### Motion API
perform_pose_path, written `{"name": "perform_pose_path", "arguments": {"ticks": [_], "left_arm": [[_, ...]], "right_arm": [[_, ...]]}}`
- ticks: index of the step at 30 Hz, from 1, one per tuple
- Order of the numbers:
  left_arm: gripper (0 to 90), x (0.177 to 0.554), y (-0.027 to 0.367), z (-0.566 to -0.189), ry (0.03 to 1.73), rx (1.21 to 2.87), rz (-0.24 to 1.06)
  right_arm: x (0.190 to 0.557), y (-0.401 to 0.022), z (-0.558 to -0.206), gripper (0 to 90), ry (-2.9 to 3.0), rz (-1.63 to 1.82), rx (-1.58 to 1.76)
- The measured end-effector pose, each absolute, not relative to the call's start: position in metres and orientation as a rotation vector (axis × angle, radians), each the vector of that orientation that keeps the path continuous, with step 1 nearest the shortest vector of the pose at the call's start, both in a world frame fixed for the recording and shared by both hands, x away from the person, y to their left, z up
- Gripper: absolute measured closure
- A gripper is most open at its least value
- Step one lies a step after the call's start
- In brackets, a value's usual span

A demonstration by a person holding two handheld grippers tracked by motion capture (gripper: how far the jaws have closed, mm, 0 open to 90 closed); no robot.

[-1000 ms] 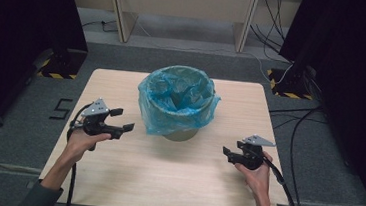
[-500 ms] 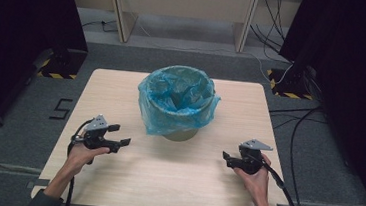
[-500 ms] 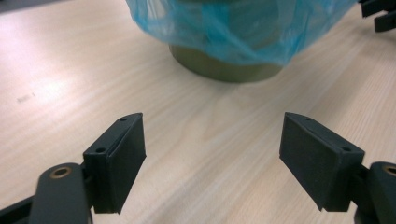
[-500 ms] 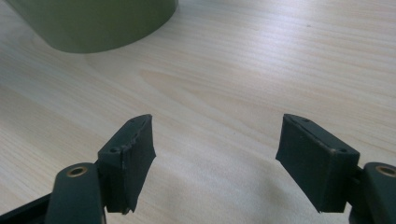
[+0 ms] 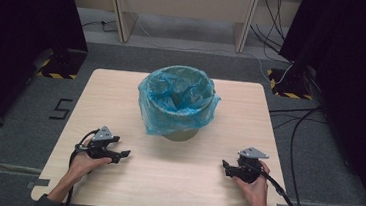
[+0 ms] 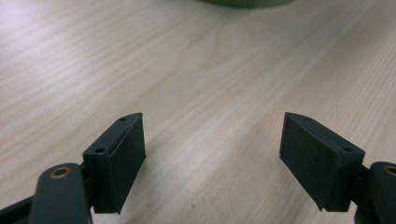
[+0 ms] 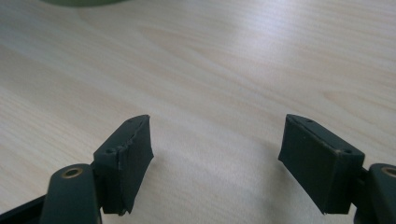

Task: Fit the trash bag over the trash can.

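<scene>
Your left gripper point(image 5: 116, 153) sits low over the near-left part of the pale wooden table point(image 5: 173, 192), its jaws spread wide with bare wood between them. Your right gripper point(image 5: 226, 168) sits over the near-right part, its jaws also well apart around nothing, having just been opening a little further. The round olive-green bin point(image 5: 180, 134) lined with a crumpled blue plastic bag point(image 5: 177, 100) stands upright at the table's middle, between the two grippers and well apart from both.
</scene>
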State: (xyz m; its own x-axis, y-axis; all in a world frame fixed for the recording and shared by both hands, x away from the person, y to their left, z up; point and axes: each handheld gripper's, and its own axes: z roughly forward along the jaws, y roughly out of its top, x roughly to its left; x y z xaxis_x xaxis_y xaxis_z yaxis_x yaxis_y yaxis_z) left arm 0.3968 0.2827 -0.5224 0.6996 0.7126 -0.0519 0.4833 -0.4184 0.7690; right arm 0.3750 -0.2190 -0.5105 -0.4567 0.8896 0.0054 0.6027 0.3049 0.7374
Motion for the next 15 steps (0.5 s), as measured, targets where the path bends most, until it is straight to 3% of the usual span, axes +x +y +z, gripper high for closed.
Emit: {"name": "perform_pose_path", "arguments": {"ticks": [15], "left_arm": [[18.1, 0.3938, 0.2825, -0.5233, 0.924, 2.14, 0.391]], "right_arm": [[0.3722, -0.2202, -0.516, 19.7, 2.181, 0.944, 1.325]]}}
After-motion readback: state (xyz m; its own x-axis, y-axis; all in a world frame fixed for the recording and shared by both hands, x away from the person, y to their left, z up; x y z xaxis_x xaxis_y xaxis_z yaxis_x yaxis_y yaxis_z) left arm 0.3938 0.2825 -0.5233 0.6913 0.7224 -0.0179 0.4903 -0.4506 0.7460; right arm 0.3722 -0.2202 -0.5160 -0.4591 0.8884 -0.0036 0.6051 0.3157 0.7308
